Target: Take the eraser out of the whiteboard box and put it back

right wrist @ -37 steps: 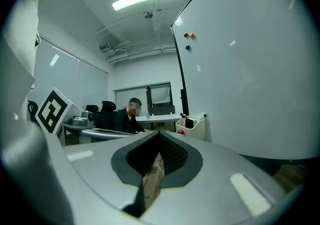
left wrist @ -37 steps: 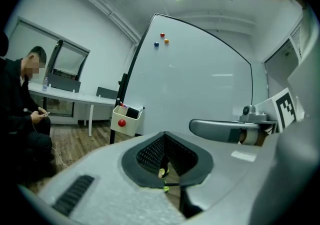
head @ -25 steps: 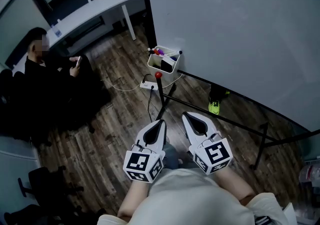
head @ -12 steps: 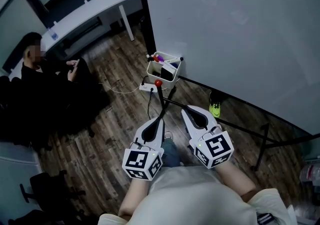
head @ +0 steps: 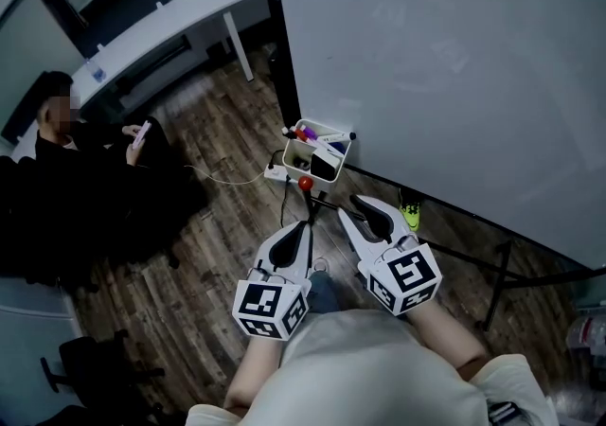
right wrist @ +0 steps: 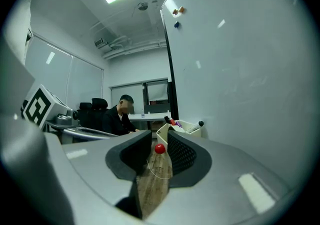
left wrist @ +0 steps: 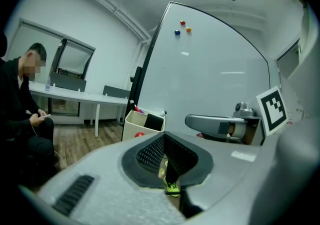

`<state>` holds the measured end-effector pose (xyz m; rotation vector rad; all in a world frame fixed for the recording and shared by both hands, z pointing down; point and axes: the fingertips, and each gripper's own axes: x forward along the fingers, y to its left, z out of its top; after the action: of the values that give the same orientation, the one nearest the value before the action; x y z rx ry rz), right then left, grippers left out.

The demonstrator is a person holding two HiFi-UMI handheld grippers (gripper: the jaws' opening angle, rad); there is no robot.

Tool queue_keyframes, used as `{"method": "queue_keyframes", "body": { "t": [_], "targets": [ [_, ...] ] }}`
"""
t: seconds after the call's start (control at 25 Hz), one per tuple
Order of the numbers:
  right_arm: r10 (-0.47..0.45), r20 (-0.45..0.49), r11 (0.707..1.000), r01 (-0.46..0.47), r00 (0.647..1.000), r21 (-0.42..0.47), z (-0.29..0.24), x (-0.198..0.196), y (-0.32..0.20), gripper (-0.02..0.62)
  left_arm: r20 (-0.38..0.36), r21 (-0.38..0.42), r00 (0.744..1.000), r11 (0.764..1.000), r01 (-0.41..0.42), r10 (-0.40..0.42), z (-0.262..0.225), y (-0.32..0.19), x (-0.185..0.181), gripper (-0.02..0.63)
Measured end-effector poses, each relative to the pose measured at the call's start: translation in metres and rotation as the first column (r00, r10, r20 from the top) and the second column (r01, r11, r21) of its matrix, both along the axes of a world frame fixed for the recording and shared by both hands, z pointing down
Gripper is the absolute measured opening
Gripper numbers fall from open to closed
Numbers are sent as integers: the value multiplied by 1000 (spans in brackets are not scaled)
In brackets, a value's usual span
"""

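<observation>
The cream whiteboard box [head: 301,147] hangs at the whiteboard's lower left corner, holding markers and the black eraser [head: 326,167]. Both grippers are held level above the wooden floor, a short way in front of the box. My left gripper [head: 304,226] is shut and holds nothing; the left gripper view shows the box [left wrist: 134,124] and eraser [left wrist: 154,121] ahead, left of its tips [left wrist: 164,135]. My right gripper [head: 364,208] is open; its jaws have just been opening, with nothing between them. Through its gap [right wrist: 159,138] I see a red knob [right wrist: 159,148] and the box [right wrist: 188,128] beyond.
The whiteboard [head: 454,64] stands on a black frame [head: 445,239] with a red knob [head: 305,183] below the box. A person [head: 85,178] sits at left beside a white desk [head: 161,31]. A power strip [head: 276,171] and a green shoe [head: 409,216] lie on the floor.
Both grippers have moved forward towards the box, which now sits closer in the head view. The right gripper's jaws, shut a second ago, now stand apart.
</observation>
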<state>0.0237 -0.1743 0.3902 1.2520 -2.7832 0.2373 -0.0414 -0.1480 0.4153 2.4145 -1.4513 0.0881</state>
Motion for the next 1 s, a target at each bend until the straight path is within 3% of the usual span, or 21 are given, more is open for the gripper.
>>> {"method": "queue_keyframes", "body": {
  "t": [0.36, 1.0],
  "targets": [
    [35, -27, 999, -35, 999, 13, 0, -9, -39, 192, -1, -4, 1000, 1000, 8, -8, -2, -31, -17, 2],
    [63, -100, 998, -63, 993, -3, 19, -26, -88, 245, -9, -7, 1000, 1000, -12, 12, -1, -78, -37, 2]
  ]
}}
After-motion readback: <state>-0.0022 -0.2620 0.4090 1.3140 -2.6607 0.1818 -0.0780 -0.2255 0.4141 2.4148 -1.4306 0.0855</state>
